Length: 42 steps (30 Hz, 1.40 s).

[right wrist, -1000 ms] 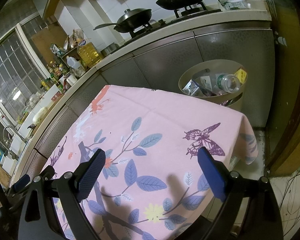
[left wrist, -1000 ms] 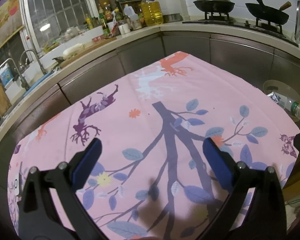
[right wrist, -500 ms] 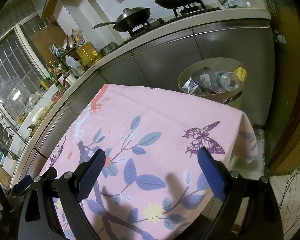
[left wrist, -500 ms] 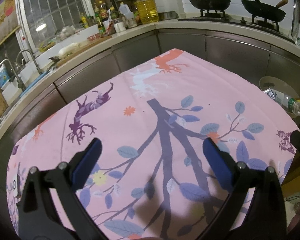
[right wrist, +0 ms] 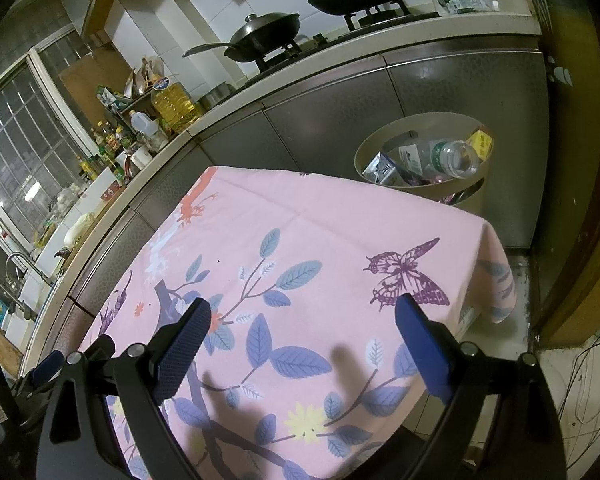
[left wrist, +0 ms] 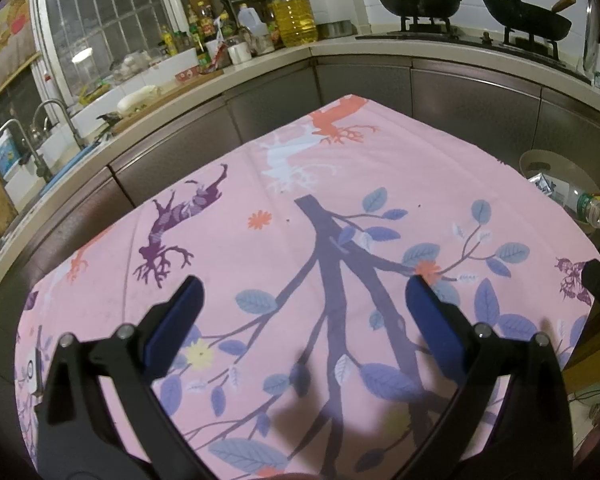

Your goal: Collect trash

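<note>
Tabletop [left wrist: 340, 184] w/ pink cloth: no trash visible on it. Bin [right wrist: 380, 144] just beyond far right corner holds bottle [right wrist: 444, 158], carton [right wrist: 382, 168], other bits. Left gripper [left wrist: 300, 312] & right gripper [right wrist: 300, 332] hover, fingers spread wide, nothing held. Judged: collecting looks done or nearly.

No legible text, labels or brands on any bottle, carton or wall.

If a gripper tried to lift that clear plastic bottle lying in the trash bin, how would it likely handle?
The plastic bottle looks empty, so probably light. Its thin clear wall would likely dent under a squeeze. It lies tilted on other trash in the bin, round-bodied, so a nudge might roll or slide it.
</note>
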Each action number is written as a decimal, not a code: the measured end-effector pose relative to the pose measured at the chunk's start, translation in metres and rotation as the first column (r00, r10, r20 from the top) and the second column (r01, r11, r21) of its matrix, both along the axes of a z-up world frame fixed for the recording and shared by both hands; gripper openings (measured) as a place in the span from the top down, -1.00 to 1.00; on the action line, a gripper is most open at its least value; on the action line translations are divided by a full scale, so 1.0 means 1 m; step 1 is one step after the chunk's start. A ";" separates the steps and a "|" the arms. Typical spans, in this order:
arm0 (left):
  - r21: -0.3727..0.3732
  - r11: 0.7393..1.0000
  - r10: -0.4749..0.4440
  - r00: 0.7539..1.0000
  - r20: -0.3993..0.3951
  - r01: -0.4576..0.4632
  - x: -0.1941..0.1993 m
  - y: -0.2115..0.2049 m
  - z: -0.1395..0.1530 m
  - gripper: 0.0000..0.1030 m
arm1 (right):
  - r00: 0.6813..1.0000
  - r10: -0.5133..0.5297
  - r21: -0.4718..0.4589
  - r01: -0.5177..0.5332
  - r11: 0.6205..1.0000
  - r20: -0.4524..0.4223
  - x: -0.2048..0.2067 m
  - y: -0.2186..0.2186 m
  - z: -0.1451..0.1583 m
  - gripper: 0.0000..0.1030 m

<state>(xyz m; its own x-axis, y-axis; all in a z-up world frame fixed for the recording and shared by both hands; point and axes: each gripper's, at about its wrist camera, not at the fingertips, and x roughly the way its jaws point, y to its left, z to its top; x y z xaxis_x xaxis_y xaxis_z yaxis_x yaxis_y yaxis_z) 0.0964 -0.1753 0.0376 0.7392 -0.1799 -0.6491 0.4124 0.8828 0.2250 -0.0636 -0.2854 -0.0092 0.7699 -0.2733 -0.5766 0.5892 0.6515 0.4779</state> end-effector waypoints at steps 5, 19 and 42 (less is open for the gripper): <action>0.003 1.000 -0.002 1.000 0.000 0.002 -0.001 0.000 -0.001 -0.88 | 1.000 0.000 0.001 0.000 1.000 0.000 0.000 0.000 0.000 -0.74; 0.015 1.000 -0.014 1.000 0.000 0.014 -0.004 -0.002 -0.005 -0.88 | 1.000 0.001 0.002 -0.001 1.000 0.000 0.000 -0.001 0.001 -0.74; 0.011 0.998 -0.054 0.998 -0.038 0.055 -0.008 -0.012 -0.008 -0.88 | 1.000 -0.024 0.004 0.024 1.000 -0.001 -0.010 0.002 -0.003 -0.74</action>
<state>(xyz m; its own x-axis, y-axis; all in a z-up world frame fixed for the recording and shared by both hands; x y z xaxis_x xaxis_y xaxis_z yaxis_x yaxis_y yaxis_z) 0.0882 -0.1871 0.0297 0.7036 -0.2111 -0.6785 0.4682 0.8560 0.2192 -0.0739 -0.2832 -0.0118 0.7627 -0.2892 -0.5785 0.6049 0.6354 0.4800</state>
